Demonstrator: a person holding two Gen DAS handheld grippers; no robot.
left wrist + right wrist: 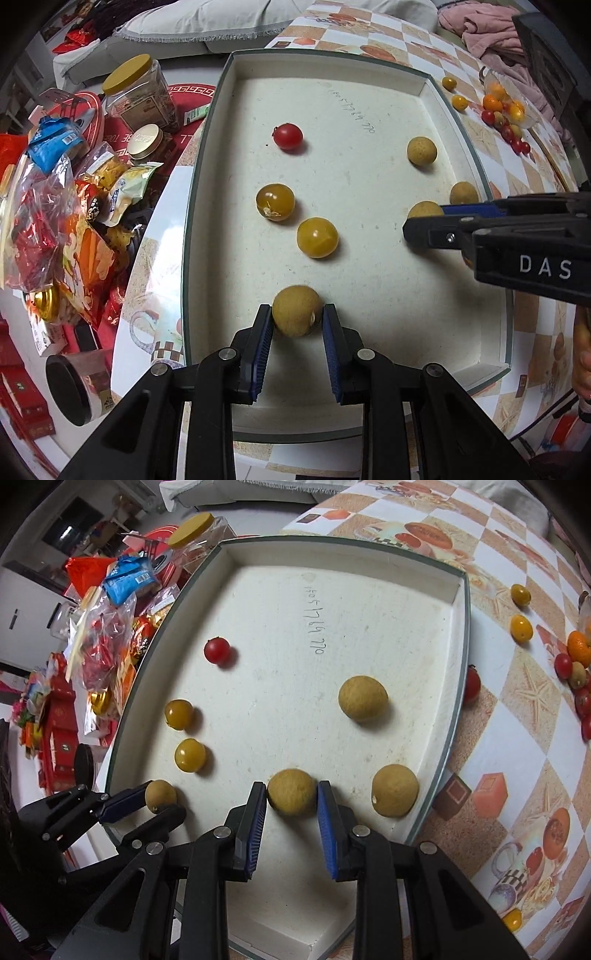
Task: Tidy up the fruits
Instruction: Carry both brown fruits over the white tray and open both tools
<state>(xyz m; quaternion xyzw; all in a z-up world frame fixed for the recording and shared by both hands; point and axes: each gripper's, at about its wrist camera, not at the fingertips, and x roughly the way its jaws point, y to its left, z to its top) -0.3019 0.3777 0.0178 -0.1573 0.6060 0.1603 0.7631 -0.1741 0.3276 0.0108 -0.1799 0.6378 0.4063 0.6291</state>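
I have both tools working inside the shallow white cardboard tray with the dark green rim [460,635], which is my landmark. At the tray's near left corner my left gripper [297,314] has its blue ribbed pads touching both sides of a tan, rough-skinned round longan [296,309], so I judge it pinched, jaws narrowed to the fruit's width; it sits low at the tray floor, and I cannot tell whether it is lifted. Beyond it, along the left half, lie two glossy yellow cherry tomatoes [189,755] and, farther back, one red cherry tomato [217,650]. At the tray's near middle my right gripper [291,796] closes likewise on a second tan longan [291,791], pads against its flanks. Two more loose longans sit in the right half, one by the near right wall [394,790], one toward the centre [362,698]. So tomatoes gather left and longans right, which I read as sorting by kind. Outside the tray, right of its rim on the checked orange-and-white tablecloth [517,738], wait two more yellow tomatoes [521,627] and a heap of mixed small fruits [504,114], seemingly in a clear dish, still unsorted.
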